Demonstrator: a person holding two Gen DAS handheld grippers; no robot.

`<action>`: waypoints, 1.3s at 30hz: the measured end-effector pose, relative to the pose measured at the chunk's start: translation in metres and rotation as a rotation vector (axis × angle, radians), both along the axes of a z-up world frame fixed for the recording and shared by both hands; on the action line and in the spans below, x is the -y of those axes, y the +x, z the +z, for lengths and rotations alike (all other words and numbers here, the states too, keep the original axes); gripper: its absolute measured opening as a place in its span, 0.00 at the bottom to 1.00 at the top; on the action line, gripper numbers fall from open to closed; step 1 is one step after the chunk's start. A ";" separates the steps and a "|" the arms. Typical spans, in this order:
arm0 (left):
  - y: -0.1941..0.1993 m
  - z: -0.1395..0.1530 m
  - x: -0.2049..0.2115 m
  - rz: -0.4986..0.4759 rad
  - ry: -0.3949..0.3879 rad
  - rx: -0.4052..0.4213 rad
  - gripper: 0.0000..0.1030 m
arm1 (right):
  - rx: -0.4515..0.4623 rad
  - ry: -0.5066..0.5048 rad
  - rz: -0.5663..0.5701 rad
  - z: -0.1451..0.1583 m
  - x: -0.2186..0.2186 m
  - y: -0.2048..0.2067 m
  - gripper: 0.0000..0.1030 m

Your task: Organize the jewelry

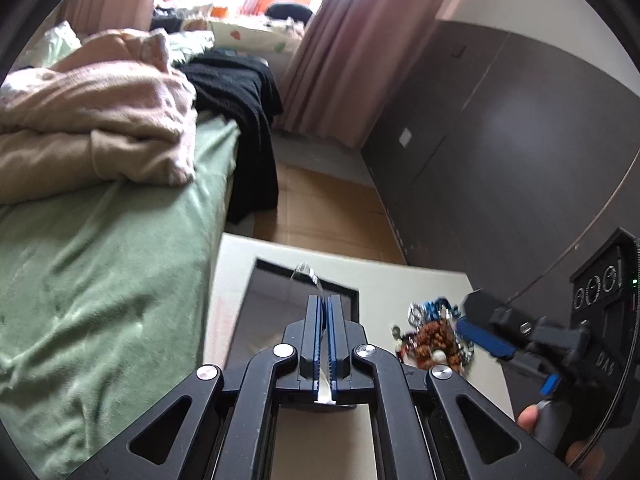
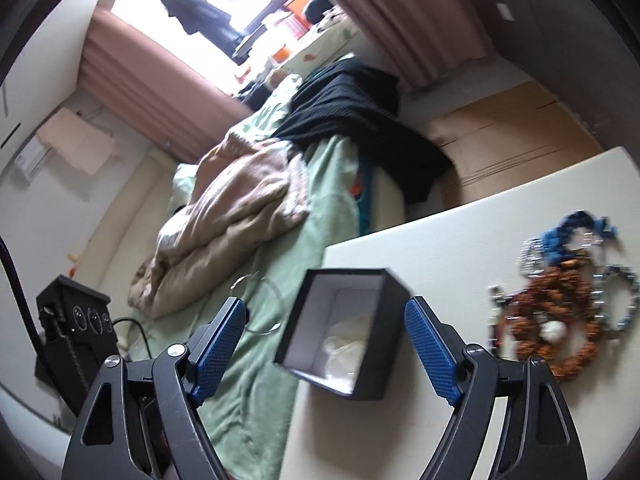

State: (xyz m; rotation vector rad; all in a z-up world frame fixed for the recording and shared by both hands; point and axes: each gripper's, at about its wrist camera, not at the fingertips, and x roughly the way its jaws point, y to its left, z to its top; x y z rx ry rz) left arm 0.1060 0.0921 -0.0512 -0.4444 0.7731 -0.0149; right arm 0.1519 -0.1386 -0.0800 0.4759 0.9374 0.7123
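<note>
My left gripper (image 1: 324, 300) is shut on a thin clear bangle (image 1: 305, 271) and holds it above the open black box (image 1: 264, 276). The bangle also shows in the right wrist view (image 2: 256, 280) as a faint ring left of the box. My right gripper (image 2: 326, 328) is open and empty, its blue pads either side of the black box (image 2: 344, 328), which has a white lining and something white inside. A pile of jewelry (image 2: 568, 292) lies on the white table (image 2: 440, 240) to the right: brown bead bracelets, blue cord, silver chains. It also shows in the left wrist view (image 1: 434, 334).
A bed with a green sheet (image 1: 100, 260), a pink blanket (image 1: 92, 120) and black cloth (image 1: 244, 112) stands left of the table. A dark cabinet wall (image 1: 500, 140) rises on the right. Brown floor (image 1: 328, 208) lies beyond the table's far edge.
</note>
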 end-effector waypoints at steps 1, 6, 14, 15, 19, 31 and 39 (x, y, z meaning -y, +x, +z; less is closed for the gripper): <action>0.002 -0.003 0.001 -0.006 -0.016 -0.016 0.11 | -0.003 0.000 -0.014 0.001 0.007 -0.001 0.80; -0.001 -0.005 0.002 0.020 -0.026 -0.014 0.65 | -0.004 0.004 -0.072 0.007 0.038 -0.001 0.80; 0.001 -0.003 0.027 0.003 0.030 -0.011 0.65 | -0.005 -0.031 -0.152 0.017 0.084 -0.002 0.80; 0.002 -0.002 0.032 -0.004 0.041 -0.010 0.65 | -0.009 -0.037 -0.160 0.017 0.089 -0.002 0.80; 0.007 -0.004 0.046 -0.028 0.046 -0.015 0.65 | -0.025 -0.064 -0.170 0.014 0.102 -0.001 0.80; 0.023 -0.011 0.099 -0.102 0.063 -0.027 0.65 | -0.090 -0.156 -0.240 -0.003 0.142 0.004 0.80; 0.036 -0.023 0.127 -0.142 0.080 -0.055 0.61 | -0.198 -0.164 -0.302 -0.026 0.166 0.012 0.80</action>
